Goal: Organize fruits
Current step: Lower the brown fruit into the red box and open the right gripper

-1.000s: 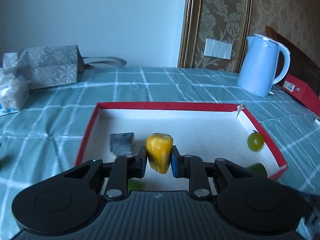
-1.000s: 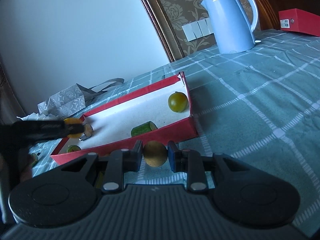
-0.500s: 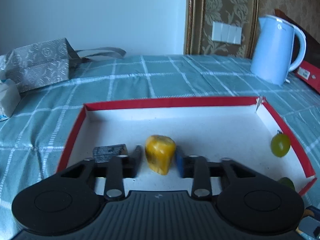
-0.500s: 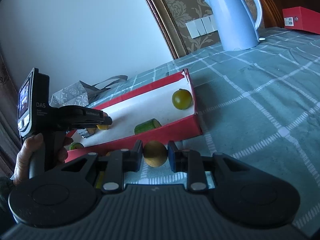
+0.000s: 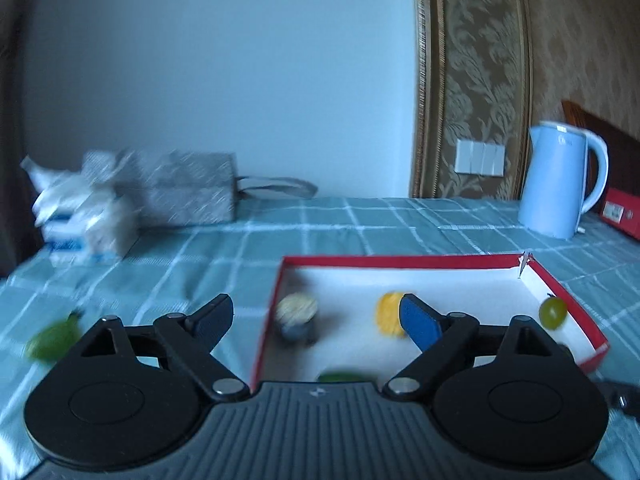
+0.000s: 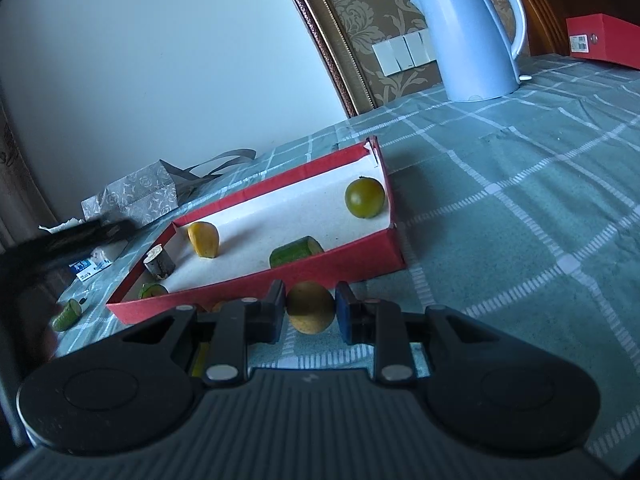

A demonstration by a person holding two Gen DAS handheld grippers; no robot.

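Fruits go inside the red cardboard box. Right gripper squeezes a round yellow fruit just outside it, ready to drop in; left gripper hangs wide open, holding nothing

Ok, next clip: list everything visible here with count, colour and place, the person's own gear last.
box: 1, red with white floor, on the cloth
yellow piece: 1, inside box
round green fruit: 1, box's far corner
green cut pieces: 2 in box, 1 outside on cloth
grey stub: 1, in box
kettle: 1, pale blue, behind
gift bag: 1, grey
right hand-held gripper: shut on tan fruit
left hand-held gripper: open
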